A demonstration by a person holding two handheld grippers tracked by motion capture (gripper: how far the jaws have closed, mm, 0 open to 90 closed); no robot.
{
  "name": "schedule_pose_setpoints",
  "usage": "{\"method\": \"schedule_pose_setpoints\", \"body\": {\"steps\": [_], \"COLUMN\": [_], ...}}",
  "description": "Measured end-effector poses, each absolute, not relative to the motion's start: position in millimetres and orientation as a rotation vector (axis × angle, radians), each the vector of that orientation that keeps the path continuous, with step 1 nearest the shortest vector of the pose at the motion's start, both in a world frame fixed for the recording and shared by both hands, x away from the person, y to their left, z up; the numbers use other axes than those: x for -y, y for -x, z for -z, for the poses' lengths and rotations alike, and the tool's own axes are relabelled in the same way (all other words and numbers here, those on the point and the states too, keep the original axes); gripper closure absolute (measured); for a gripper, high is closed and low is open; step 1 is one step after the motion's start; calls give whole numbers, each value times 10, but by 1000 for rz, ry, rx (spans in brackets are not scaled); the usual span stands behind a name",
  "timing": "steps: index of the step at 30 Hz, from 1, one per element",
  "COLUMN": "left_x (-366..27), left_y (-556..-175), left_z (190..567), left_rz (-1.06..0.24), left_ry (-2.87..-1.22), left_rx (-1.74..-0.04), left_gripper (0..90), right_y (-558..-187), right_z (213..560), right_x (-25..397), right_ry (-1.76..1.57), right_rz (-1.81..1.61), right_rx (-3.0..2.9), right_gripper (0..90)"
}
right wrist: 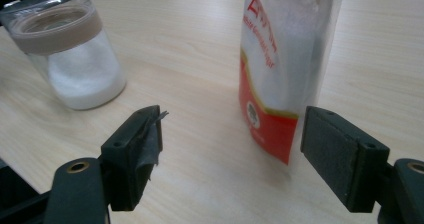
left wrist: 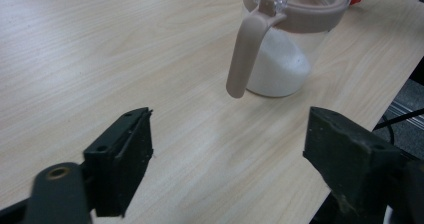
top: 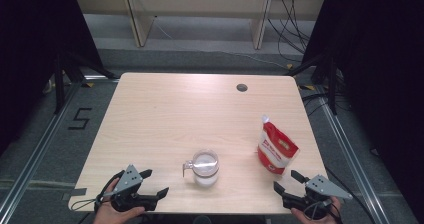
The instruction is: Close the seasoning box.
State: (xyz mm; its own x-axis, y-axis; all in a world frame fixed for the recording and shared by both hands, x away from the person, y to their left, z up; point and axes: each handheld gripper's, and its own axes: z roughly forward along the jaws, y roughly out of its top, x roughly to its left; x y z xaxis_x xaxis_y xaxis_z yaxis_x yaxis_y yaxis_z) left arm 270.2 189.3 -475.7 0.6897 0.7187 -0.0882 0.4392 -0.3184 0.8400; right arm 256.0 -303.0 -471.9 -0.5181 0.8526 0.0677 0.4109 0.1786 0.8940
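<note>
A clear jar (top: 205, 167) with a taupe collar and handle, partly filled with white granules, stands near the table's front edge. Its handle (left wrist: 246, 54) points toward my left gripper (top: 154, 182), which is open and empty a short way to its left. A red and white pouch (top: 275, 146) of white granules stands upright at the right. My right gripper (top: 288, 180) is open just in front of the pouch (right wrist: 282, 64), touching nothing. The jar (right wrist: 70, 54) lies off to the left in the right gripper view.
The light wood table (top: 200, 114) has a dark cable hole (top: 242, 87) at the far right. Bare tabletop stretches behind the jar and pouch. Black frame legs and cables stand on the floor at both sides.
</note>
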Motion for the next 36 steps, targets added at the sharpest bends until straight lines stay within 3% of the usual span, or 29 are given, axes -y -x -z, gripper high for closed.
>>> {"method": "schedule_pose_setpoints", "body": {"steps": [7, 25, 36], "left_x": [-1850, -1770, -1765], "left_y": [-2635, -2511, -2508], "left_z": [4831, 4915, 4917], "left_rz": [-341, -352, -346], "left_ry": [-1979, -2095, -2065], "left_rx": [-882, -834, -844], "left_gripper": [157, 157, 156], "right_y": [-2434, -2356, -2371], "right_z": [4765, 4912, 4920], "right_x": [3004, 2902, 2886], "right_ry": [-1279, -1209, -1175], "right_rz": [-1335, -1231, -1236], "right_rx": [-2027, -2206, -2227], "right_gripper": [179, 178, 176]}}
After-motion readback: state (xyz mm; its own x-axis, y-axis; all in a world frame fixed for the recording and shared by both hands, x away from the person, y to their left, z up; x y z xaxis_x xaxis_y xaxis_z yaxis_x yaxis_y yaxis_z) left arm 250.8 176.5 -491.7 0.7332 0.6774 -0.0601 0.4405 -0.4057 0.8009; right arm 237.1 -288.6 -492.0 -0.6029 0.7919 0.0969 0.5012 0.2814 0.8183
